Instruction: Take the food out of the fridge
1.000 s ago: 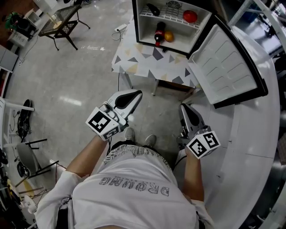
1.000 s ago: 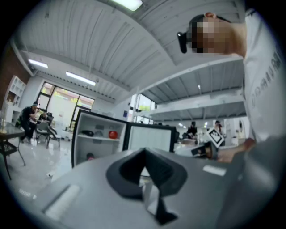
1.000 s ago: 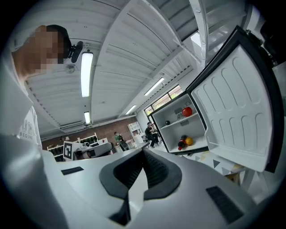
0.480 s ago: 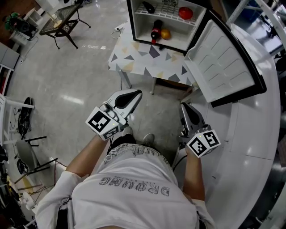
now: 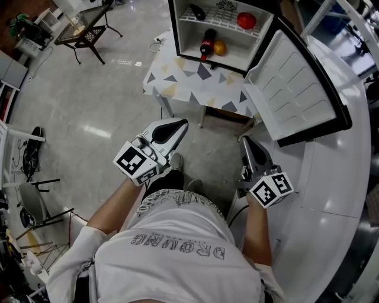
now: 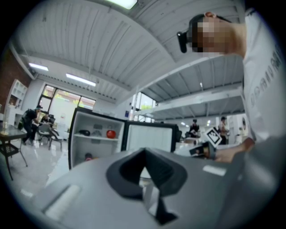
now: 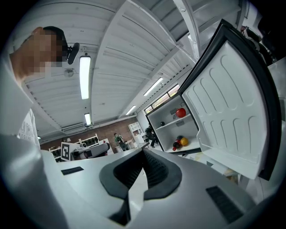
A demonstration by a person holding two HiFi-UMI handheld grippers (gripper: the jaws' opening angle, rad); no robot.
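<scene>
The food is inside the fridge, at the top of the head view; the fridge stands on a small table with triangle shapes on it, and its door hangs wide open at the upper right.

On the lower shelf lies a dark bottle with a red label; it is on its side, and its long way runs from the back of the fridge to the front, so one end points down the frame at the person (I cannot tell for sure which end has the cap). An orange fruit sits just beside it on the right; a red round fruit and a small dark thing sit on the wire shelf above.

The left tongs are pressed together with nothing in them; the right tongs are pressed together and empty too. Both sit in the middle of the frame and point up at the fridge; both are well apart from it.

The bottle lies straight up the frame, between the two tongs but a bit nearer the left ones; I think the left hand has the clearer way in, since the door is on the right. The tongs would have to spread first.
</scene>
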